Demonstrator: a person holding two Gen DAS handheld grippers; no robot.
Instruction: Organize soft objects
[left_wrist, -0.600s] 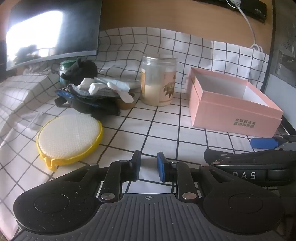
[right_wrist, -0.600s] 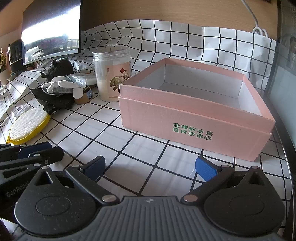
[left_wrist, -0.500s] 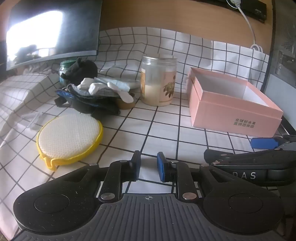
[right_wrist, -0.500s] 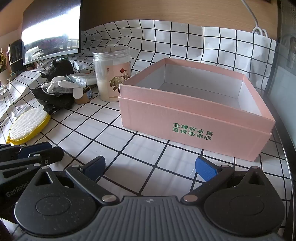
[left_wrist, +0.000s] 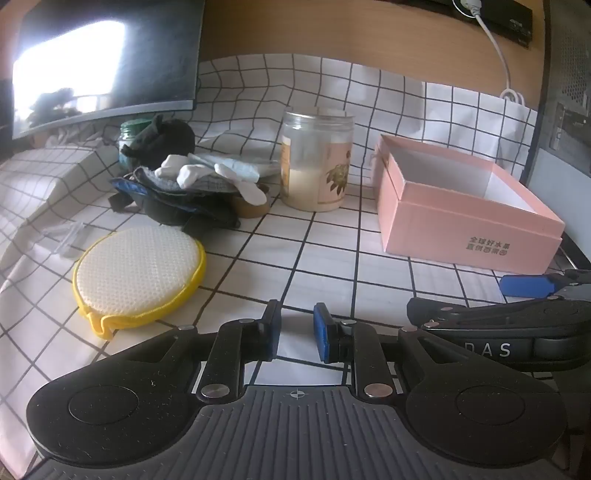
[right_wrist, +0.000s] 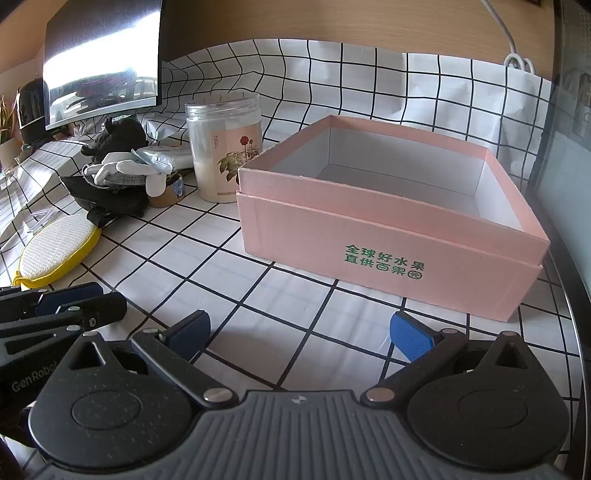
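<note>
Grippers hover low above the checked tablecloth (left_wrist: 332, 236). We hold the left gripper (left_wrist: 295, 334) with its jaws narrowly parted, nothing between them; the right gripper (right_wrist: 301, 334) stands spread wide and empty before the pink box (right_wrist: 388, 236). Soft objects (left_wrist: 192, 184) lie piled left of the jar (left_wrist: 317, 162), with the yellow sponge pad (left_wrist: 138, 273) in front.

soft daylight fills both views. the dark monitor (left_wrist: 107, 62) shines with bright white glare. the checked tablecloth (right_wrist: 295, 291) lines bend near the edges. shadows are faint, far things slightly fuzzy.
</note>
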